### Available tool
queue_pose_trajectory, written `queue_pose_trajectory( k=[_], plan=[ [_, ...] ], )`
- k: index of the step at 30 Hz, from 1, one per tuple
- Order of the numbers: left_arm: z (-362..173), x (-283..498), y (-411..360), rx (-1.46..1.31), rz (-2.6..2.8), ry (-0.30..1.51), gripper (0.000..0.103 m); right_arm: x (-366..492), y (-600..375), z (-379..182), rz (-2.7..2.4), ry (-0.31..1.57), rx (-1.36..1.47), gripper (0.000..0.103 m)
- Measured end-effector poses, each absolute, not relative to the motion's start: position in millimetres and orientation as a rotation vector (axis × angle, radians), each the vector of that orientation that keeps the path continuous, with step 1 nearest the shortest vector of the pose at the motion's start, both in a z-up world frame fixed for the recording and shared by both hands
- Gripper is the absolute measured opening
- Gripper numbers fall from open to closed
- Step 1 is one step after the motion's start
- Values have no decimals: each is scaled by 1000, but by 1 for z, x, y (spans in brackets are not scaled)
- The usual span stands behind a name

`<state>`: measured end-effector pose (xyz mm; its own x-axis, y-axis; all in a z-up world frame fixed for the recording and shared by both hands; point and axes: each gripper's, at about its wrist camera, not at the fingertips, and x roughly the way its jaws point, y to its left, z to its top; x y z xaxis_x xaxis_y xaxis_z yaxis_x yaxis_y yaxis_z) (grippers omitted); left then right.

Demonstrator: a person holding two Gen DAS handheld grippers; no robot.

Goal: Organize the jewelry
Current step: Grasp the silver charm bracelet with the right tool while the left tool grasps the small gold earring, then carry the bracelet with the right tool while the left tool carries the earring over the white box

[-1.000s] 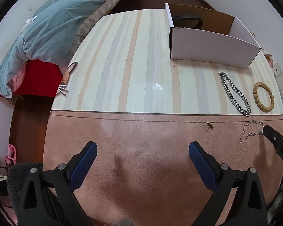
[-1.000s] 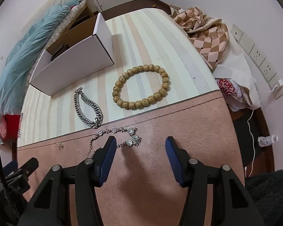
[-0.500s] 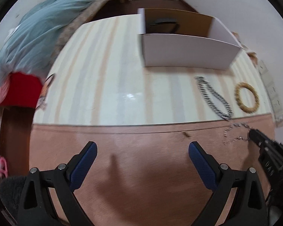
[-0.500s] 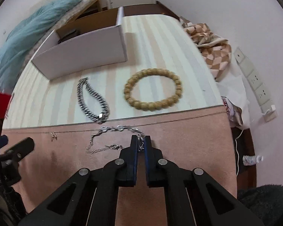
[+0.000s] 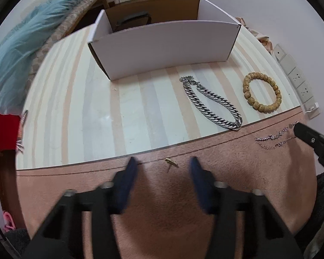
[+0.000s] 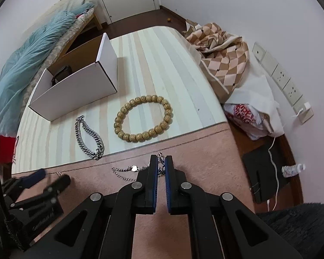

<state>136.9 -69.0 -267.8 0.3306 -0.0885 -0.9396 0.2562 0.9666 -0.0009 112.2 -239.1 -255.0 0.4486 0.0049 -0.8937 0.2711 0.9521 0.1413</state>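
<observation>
My right gripper is shut on a thin silver charm bracelet that lies on the pink cloth; it also shows in the left wrist view. My left gripper is open, its blurred fingers either side of a small gold earring on the cloth. A heavy silver chain and a wooden bead bracelet lie on the striped tabletop. A white open box stands behind them with a dark item inside.
The right gripper's tip shows at the right of the left wrist view. A bed with a blue duvet is on the left. A checked cloth and a plastic bag lie off the table's right edge, below wall sockets.
My right gripper has shut on the thin silver bracelet and stays shut. My left gripper has moved forward and right to the gold earring, and its fingers have narrowed.
</observation>
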Motion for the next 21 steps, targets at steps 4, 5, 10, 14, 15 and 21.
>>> queue_pose_trajectory(
  k=[4,5,10,14,15,21],
  plan=[
    [-268,138,-69,155,-247,1201,15,112,-235,-256,-162,1101,283,6],
    [-268,138,-69,154,-253,1198,12,112,-234,-256,-159,1101,282,6],
    [-265,140,-66,137,-269,1190,8,111,-231,-248,-146,1086,281,6],
    [-250,138,-63,122,-285,1165,8,111,-231,-234,-120,1060,302,6],
    [-247,136,-61,116,-290,1160,8,112,-230,-227,-102,1051,317,6],
    [-194,147,-44,43,-325,1097,8,120,-227,-182,13,974,359,6]
  ],
)
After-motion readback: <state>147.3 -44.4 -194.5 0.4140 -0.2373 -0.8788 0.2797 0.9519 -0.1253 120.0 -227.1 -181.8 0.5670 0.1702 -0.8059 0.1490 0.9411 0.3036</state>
